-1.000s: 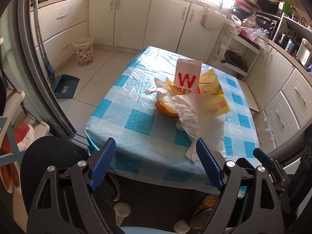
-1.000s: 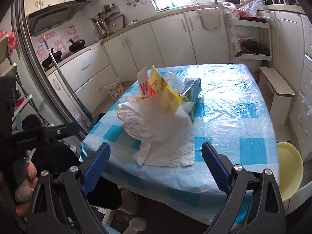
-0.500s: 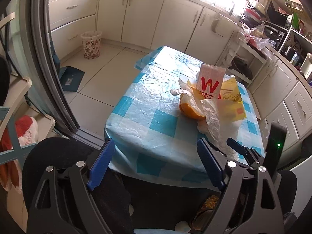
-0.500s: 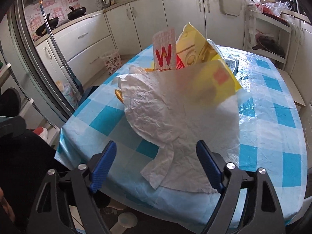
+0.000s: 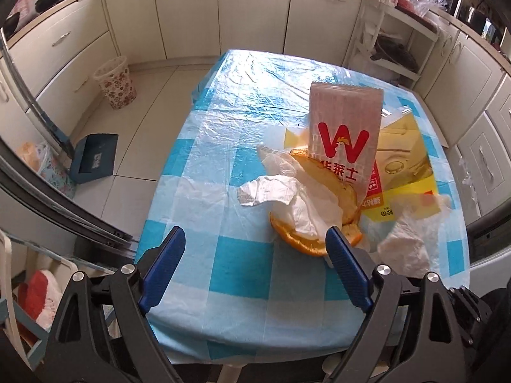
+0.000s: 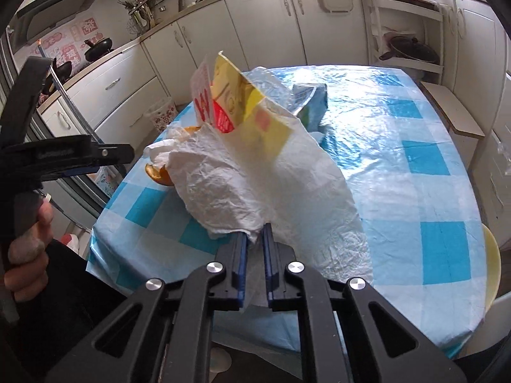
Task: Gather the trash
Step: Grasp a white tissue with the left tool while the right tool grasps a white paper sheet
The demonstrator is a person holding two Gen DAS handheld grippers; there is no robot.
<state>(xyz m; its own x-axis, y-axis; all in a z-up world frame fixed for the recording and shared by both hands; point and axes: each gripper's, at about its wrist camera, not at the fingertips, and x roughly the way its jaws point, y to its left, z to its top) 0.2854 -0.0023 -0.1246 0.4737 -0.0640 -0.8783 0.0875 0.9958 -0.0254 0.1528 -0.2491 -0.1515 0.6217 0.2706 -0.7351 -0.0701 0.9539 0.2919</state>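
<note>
At the far left of the right wrist view a hand [image 6: 27,249] grips the handle of the left gripper [image 5: 254,263], whose blue fingers [image 5: 163,268] stand wide apart with nothing between them, and have just been opening a little further, above the near edge of the desk [image 5: 223,166] with its blue-and-white checked cover. Just beyond the right-hand finger lies an orange peel [image 5: 303,244] under a crumpled white tissue [image 5: 287,198]. Behind these a paper bag with a red W [image 5: 346,134] stands upright, with a yellow package [image 5: 402,172] beside it, perhaps leaning on it. The right gripper [image 6: 254,249] has just been closing, and its fingers [image 6: 240,255] are now pinched together on the near edge of a thin white plastic bag [image 6: 255,185] draped over the pile.
</note>
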